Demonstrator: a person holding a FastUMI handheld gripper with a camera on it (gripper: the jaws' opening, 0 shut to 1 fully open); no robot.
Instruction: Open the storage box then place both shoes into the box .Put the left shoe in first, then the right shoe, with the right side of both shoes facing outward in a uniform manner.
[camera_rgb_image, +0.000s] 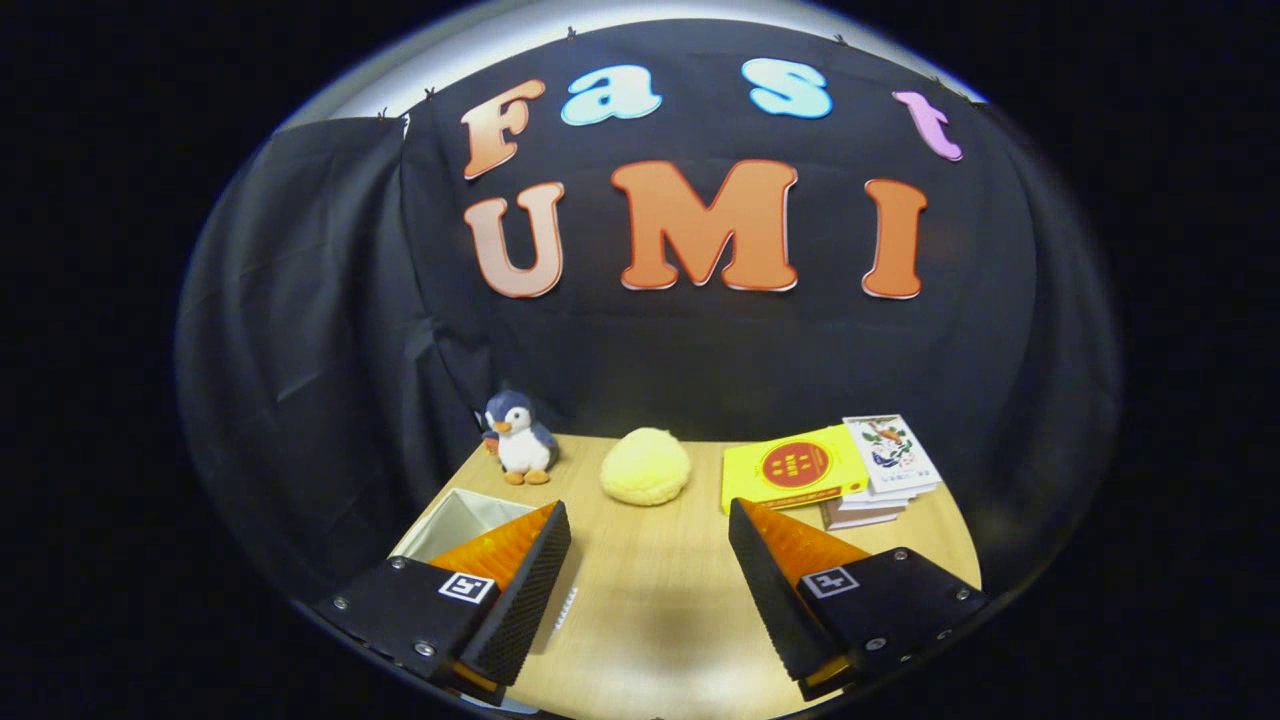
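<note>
My gripper (650, 525) is held above a wooden table (660, 600), open, with bare tabletop between its fingers. A white storage box (455, 520) sits just behind the left finger (520, 590); part of its pale interior shows and the finger hides the rest. I cannot tell whether it has a lid on.
At the back of the table stand a small penguin plush (517, 437) on the left and a round yellow plush (645, 466) in the middle. A yellow book and a stack of booklets (830, 470) lie at the back right, beyond the right finger. Black cloth walls close the booth.
</note>
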